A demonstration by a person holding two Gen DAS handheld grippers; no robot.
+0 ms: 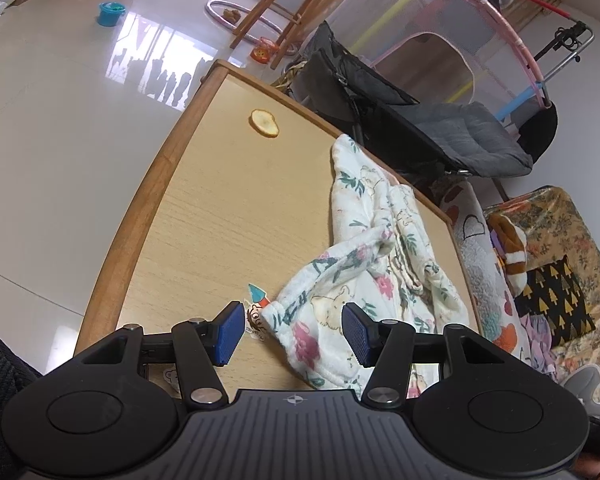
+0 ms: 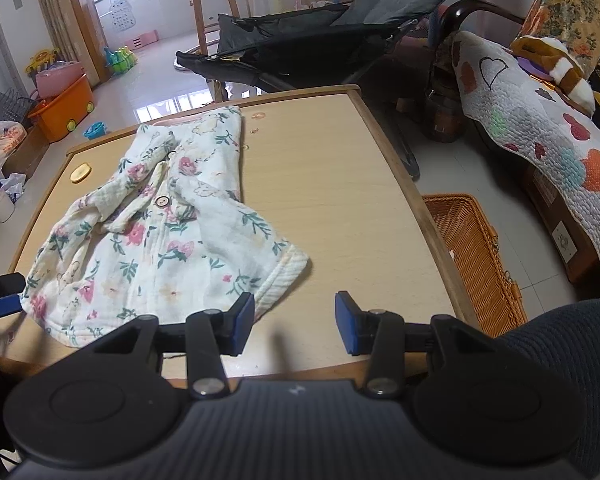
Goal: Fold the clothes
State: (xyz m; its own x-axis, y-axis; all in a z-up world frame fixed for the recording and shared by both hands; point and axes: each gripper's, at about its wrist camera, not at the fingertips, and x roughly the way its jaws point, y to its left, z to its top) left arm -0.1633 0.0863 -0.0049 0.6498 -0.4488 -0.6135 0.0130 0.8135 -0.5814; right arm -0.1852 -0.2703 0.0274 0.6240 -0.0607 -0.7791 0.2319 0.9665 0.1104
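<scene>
- Left wrist view: the floral garment (image 1: 364, 264) lies crumpled on the wooden worktop (image 1: 220, 208), and the left gripper (image 1: 294, 330) has its jaws apart around a cuff of the garment, not pressing it.
- Right wrist view: the right gripper (image 2: 295, 322) hangs near the garment's hem, jaws apart and empty.
- An orange basket (image 2: 472, 256) stands beside the worktop.

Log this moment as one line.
stage: pre-grasp | floral garment: crumpled on table | left gripper: open at hem | right gripper: open, empty
</scene>
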